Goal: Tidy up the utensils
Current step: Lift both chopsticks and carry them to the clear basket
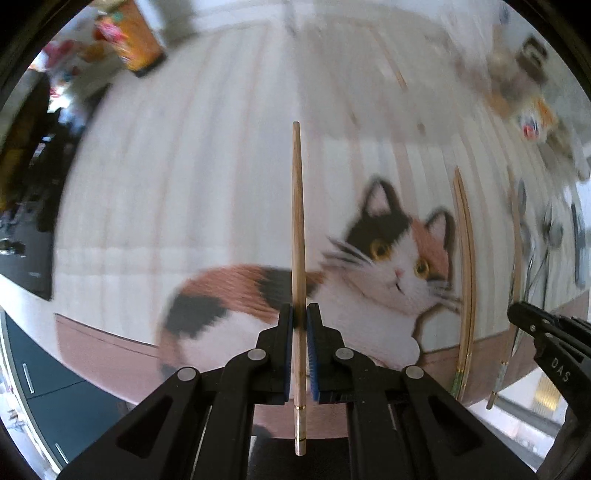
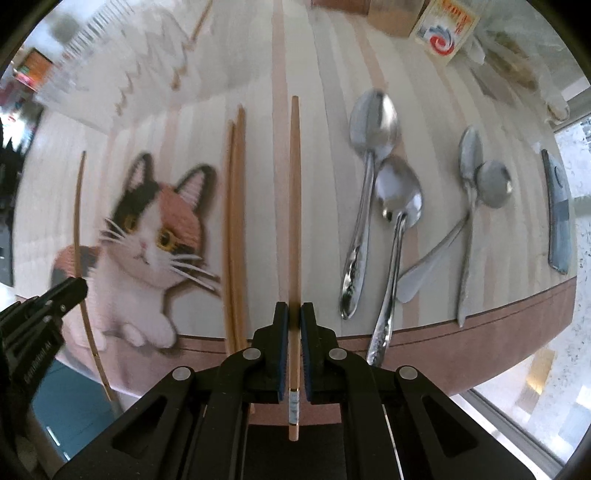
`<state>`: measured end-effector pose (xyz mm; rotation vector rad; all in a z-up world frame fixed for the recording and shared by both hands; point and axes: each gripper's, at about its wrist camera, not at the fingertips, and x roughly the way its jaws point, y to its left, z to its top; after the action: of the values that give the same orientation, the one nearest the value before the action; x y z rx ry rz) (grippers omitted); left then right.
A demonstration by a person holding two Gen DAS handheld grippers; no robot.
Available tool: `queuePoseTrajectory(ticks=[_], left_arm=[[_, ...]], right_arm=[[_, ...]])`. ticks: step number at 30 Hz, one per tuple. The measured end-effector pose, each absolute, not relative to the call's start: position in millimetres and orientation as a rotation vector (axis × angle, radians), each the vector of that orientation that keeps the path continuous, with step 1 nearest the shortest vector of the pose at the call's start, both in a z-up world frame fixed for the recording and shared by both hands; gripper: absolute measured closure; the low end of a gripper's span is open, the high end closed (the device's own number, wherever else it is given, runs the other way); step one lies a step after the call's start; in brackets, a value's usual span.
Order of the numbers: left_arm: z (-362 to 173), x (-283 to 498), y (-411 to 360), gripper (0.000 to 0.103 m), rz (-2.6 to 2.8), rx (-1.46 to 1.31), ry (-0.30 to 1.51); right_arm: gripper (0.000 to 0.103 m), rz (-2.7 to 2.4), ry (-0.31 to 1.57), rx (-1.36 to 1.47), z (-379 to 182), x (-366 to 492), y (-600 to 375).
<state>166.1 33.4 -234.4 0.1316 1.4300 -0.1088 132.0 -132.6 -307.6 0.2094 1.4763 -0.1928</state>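
So right up close we've got both grippers busy: the left gripper (image 1: 300,325) has its jaws clamped on a wooden chopstick (image 1: 297,236) that points straight ahead, butt end sticking back past the pads. Same deal on the other side, the right gripper (image 2: 294,321) jaws are pinched tight on a second chopstick (image 2: 294,206), also aimed forward above the tabletop.

Just past that, we see a cat-print mat (image 2: 147,229) covering the tabletop. A pair of chopsticks (image 2: 235,221) lies side by side on it, between the cat face and the one in our right gripper. Off to the right sit four metal spoons: two big ones (image 2: 373,125) overlapping near the middle, two smaller ones (image 2: 493,182) crossed further right. A blue-grey flat thing (image 2: 557,206) lies near the mat's right edge; can't tell what it is.

Farther back, one more loose chopstick (image 2: 188,48), and a printed box (image 2: 443,33) at the far end.
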Motion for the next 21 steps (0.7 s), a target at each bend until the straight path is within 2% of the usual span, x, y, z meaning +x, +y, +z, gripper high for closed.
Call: queuePoseTrajectory(ticks=[8, 13, 17, 21], left_arm=[[-133, 202, 58, 0.098, -0.062, 0.047, 1.235], [-81, 246, 41, 0.098, -0.148, -0.052, 1.167], [-68, 295, 20, 0.098, -0.232, -0.123, 1.175], [-86, 355, 6, 0.098, -0.279, -0.182, 1.257]], right_arm=[[0.096, -0.121, 1.334, 0.261, -229, 162, -144], [0.096, -0.048, 1.243, 0.304, -179, 211, -156], [0.096, 0.019, 1.208, 0.344, -159, 270, -163], [0.096, 0.047, 1.234, 0.356, -163, 331, -163]])
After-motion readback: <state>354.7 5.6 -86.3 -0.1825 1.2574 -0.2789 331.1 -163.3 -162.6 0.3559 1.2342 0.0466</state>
